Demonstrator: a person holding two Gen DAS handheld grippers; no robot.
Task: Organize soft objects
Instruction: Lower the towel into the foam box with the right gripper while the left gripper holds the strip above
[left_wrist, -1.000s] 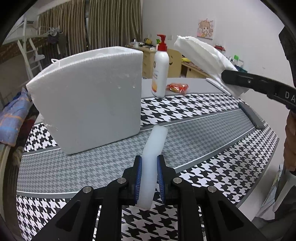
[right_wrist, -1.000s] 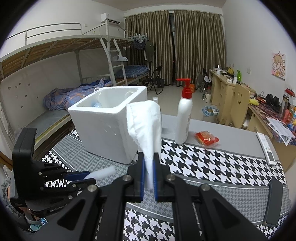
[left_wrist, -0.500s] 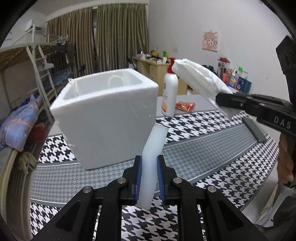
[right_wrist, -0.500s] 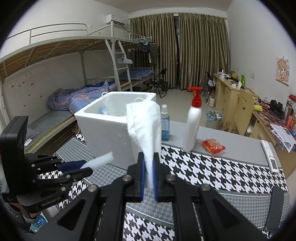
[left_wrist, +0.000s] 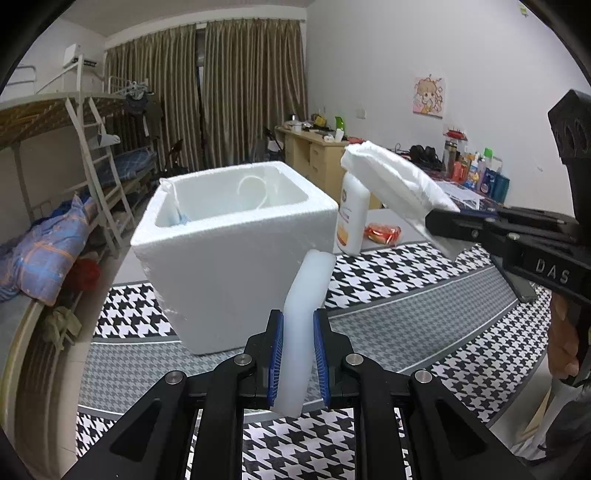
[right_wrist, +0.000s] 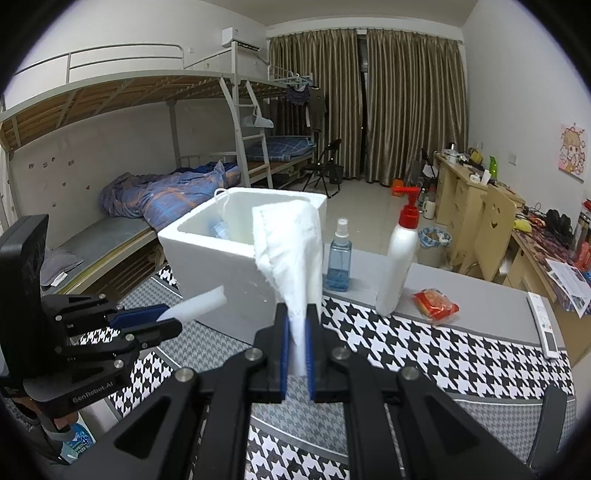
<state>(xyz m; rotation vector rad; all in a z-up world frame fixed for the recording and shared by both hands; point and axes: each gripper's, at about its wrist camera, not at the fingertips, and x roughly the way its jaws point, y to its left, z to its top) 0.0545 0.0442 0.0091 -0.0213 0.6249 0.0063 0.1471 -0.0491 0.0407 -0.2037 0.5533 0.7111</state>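
The worktop (right_wrist: 461, 291), draped in a houndstooth cloth, carries a white foam box (left_wrist: 236, 251), open-topped, with something pale blue lying inside. Behind and right of the box stands a white pump bottle (right_wrist: 397, 254) with a red pump, and beside that a blue spray bottle (right_wrist: 339, 258). The right tongs (right_wrist: 297, 343) are pinching a folded white cloth (right_wrist: 291, 251), lifted in front of the box. The left tongs (left_wrist: 298, 354) grip a white foam strip (left_wrist: 306, 310), raised just short of the box wall. An orange snack packet (right_wrist: 436, 301) lies right of the pump bottle.
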